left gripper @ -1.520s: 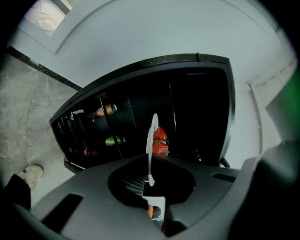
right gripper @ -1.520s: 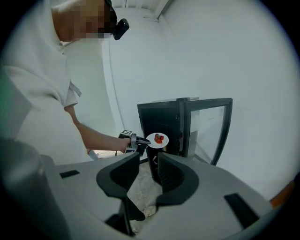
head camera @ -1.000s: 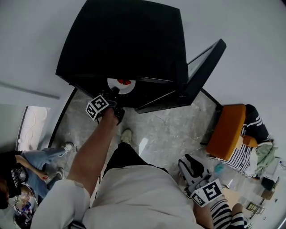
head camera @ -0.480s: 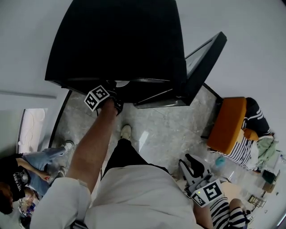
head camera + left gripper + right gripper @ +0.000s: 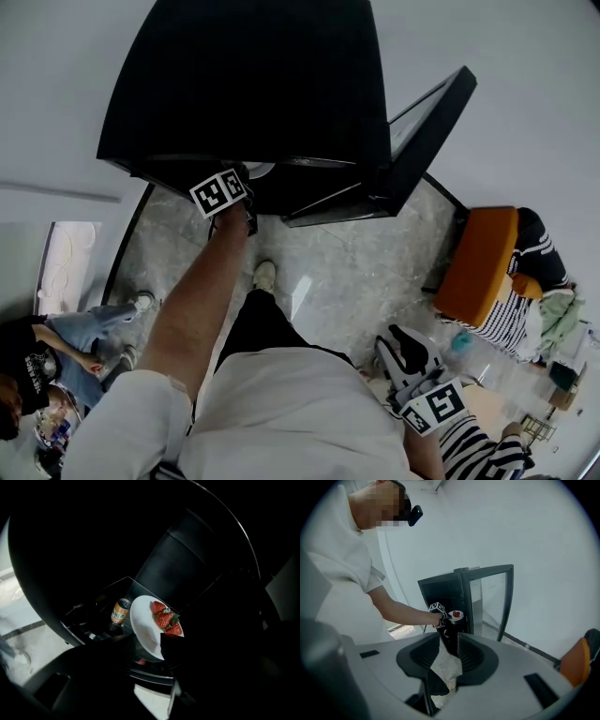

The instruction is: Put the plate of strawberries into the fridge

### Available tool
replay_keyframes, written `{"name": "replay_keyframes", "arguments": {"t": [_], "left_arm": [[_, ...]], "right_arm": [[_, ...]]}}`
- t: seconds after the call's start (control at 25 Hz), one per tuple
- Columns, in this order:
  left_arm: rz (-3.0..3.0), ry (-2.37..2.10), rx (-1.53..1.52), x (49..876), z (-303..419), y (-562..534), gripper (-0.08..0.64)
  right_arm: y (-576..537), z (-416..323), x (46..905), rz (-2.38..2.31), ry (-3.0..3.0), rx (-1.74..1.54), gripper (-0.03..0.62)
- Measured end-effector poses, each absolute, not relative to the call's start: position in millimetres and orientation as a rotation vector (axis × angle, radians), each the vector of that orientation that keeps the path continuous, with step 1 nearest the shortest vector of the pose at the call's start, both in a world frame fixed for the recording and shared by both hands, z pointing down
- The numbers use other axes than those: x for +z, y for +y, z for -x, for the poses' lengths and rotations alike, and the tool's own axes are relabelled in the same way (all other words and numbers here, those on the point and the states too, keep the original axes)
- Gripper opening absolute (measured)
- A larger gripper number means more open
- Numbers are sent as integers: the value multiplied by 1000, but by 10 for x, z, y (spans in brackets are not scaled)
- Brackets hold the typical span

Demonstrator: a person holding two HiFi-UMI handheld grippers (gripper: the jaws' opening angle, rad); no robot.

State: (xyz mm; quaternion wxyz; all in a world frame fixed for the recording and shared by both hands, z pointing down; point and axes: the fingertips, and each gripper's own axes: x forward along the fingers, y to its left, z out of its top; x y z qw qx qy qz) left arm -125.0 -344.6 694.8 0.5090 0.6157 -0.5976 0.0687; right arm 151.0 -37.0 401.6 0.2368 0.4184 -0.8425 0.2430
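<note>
Since the earlier head views, the round white plate [image 5: 144,620] bearing red strawberries [image 5: 166,619] has passed from the front lip of the compartment to deeper inside the tall black fridge [image 5: 253,84]. In the head view only a pale sliver of its rim now shows beneath the cabinet's top edge. In the left gripper view the plate lies over a clear shelf [image 5: 112,587], just beside an upright orange drink can [image 5: 120,611], with the strawberries gathered toward its far side. The left gripper [image 5: 146,645], reached into the opening at arm's length, has its jaws opening. The near rim of the plate lies between them, but the pads appear to stand off it rather than pinch it. This suggests that the plate has been set down and is being released, so the placing itself is all but done. The glass-panelled door [image 5: 427,141] stands swung wide to the right. The right gripper [image 5: 449,641] hangs low at the person's side, well apart from the fridge, jaws apart with nothing between them. What likely remains is to draw the left gripper out without dragging the plate.
</note>
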Motion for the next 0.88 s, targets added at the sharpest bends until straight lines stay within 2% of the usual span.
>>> {"name": "replay_keyframes", "arguments": {"t": [0.2, 0.76, 0.84, 0.88], "left_arm": [[-1513, -1460, 226, 6933, 1279, -3334, 184], [-1710, -1338, 68, 6116, 1087, -2263, 183], [-1761, -1285, 18, 5890, 1019, -1958, 170], [-1785, -1258, -2, 5778, 985, -1773, 142]], "right_arm": [[-279, -1532, 4018, -1128, -2321, 656, 120], [174, -1491, 3969, -979, -2490, 560, 117], [292, -1498, 3967, -955, -2515, 540, 106], [360, -1505, 3967, -944, -2526, 534, 93]]}}
